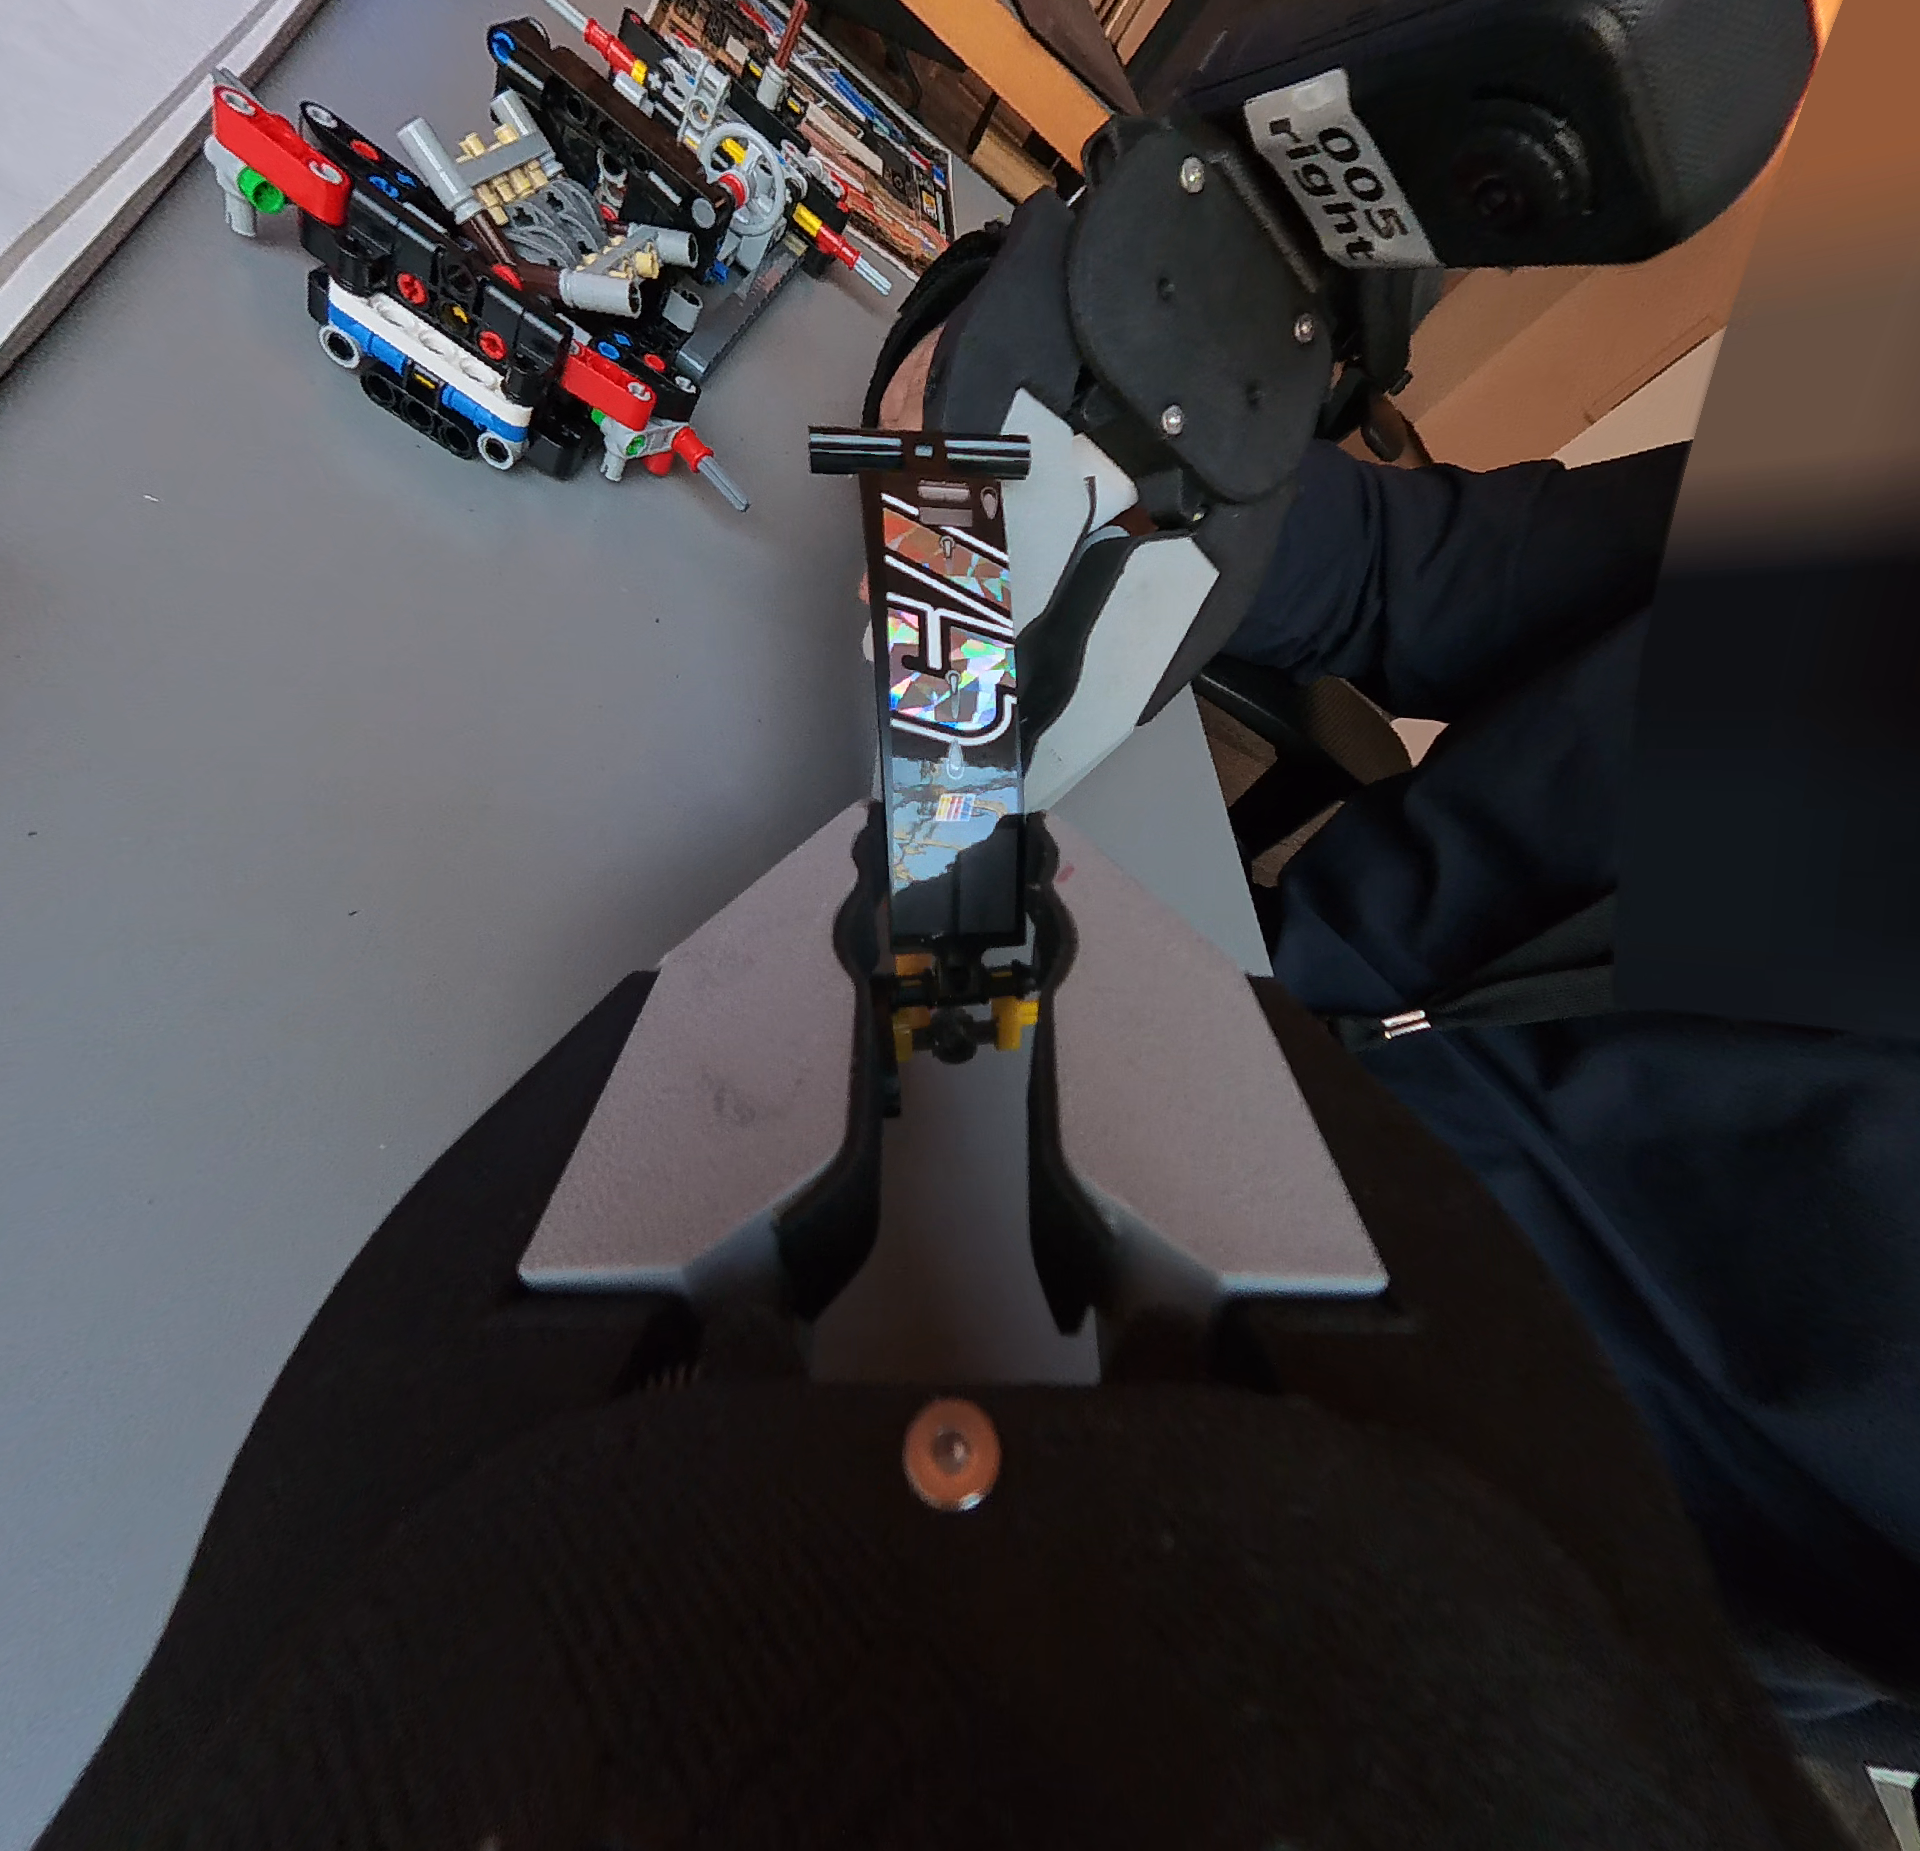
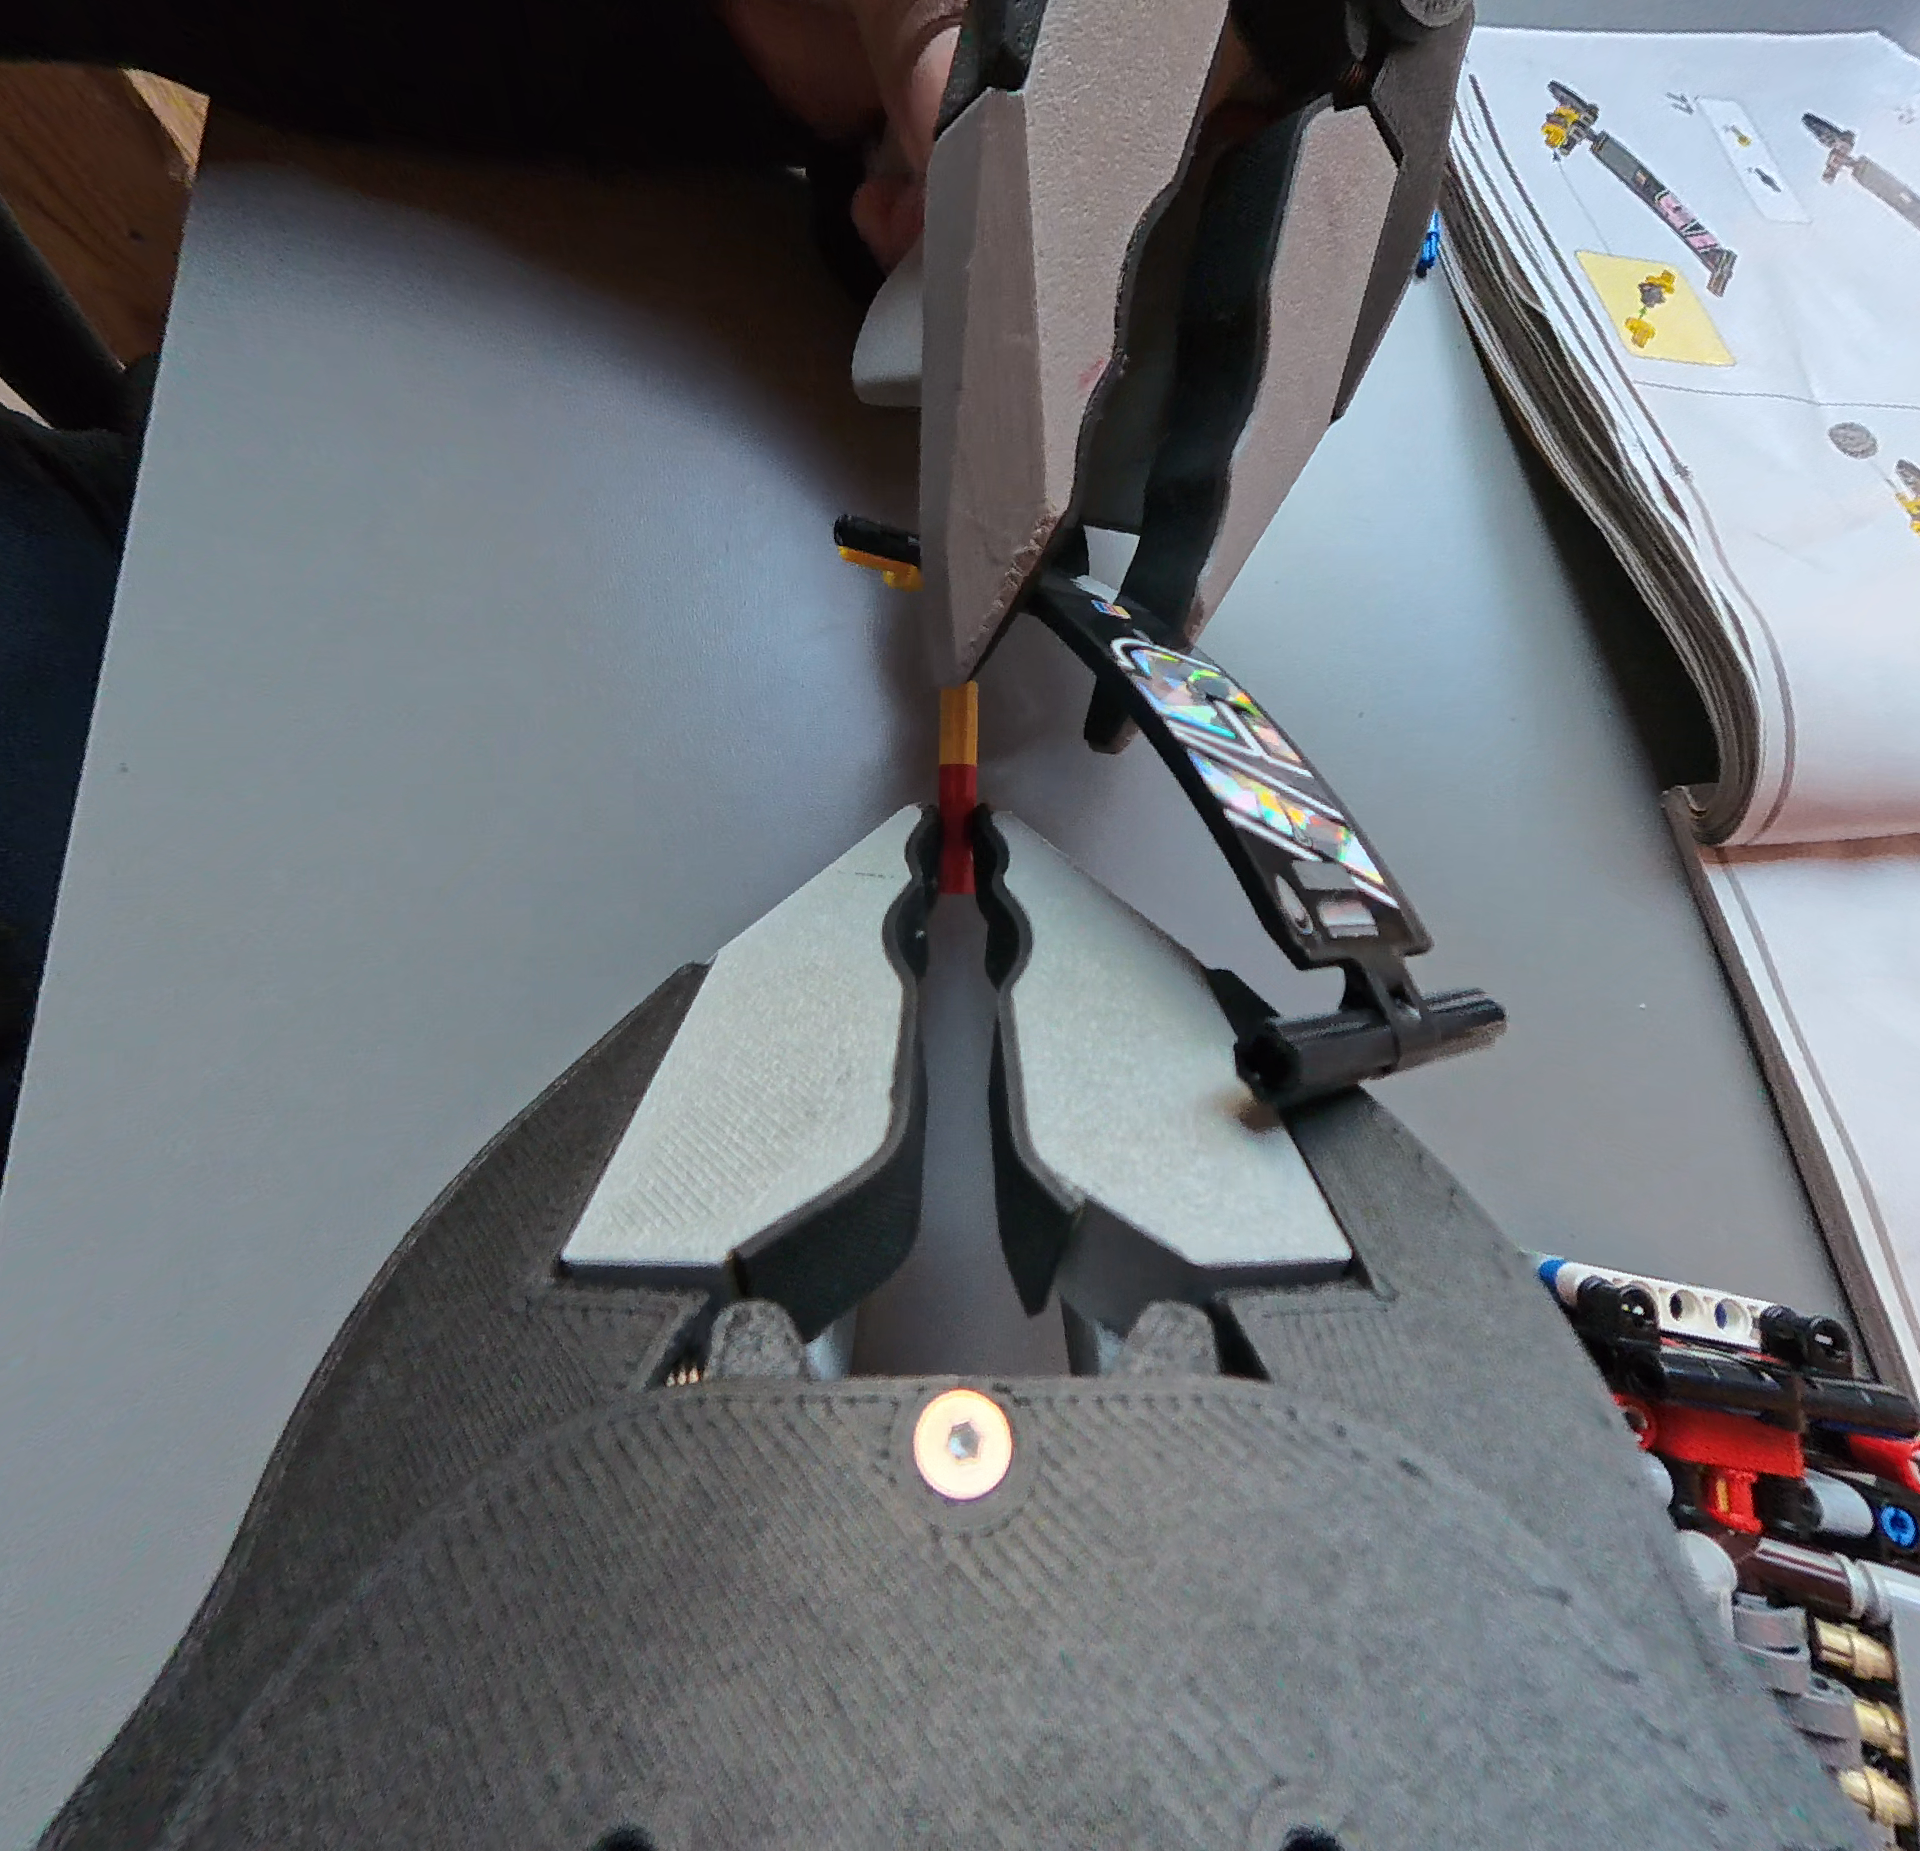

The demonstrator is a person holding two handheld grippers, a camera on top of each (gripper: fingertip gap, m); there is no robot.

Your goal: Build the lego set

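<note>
My left gripper (image 1: pixel 954 866) is shut on a long black curved panel (image 1: pixel 951 658) with a shiny holographic sticker, gripped near its end with yellow and black connectors (image 1: pixel 961 1012). A black cross-piece (image 1: pixel 920 451) sits at the panel's far end. My right gripper (image 2: pixel 954 835) is shut on the red end of a small red-and-yellow pin (image 2: pixel 958 762). The pin's yellow end points at the tip of the left gripper's finger (image 2: pixel 977 451), close below it. The panel (image 2: pixel 1236 762) hangs from the left gripper (image 2: pixel 1081 617) over my right finger. The right gripper's fingers (image 1: pixel 1122 658) show behind the panel.
A partly built brick model (image 1: pixel 499 274) stands on the grey table (image 1: pixel 312 762), with a sticker sheet (image 1: pixel 831 139) behind it. An open instruction booklet (image 2: pixel 1714 347) lies to the right. The model (image 2: pixel 1745 1406) also shows at lower right. A person's dark sleeve (image 1: pixel 1455 575) is by the table edge. Less than 4 cm separates the two grippers' tips.
</note>
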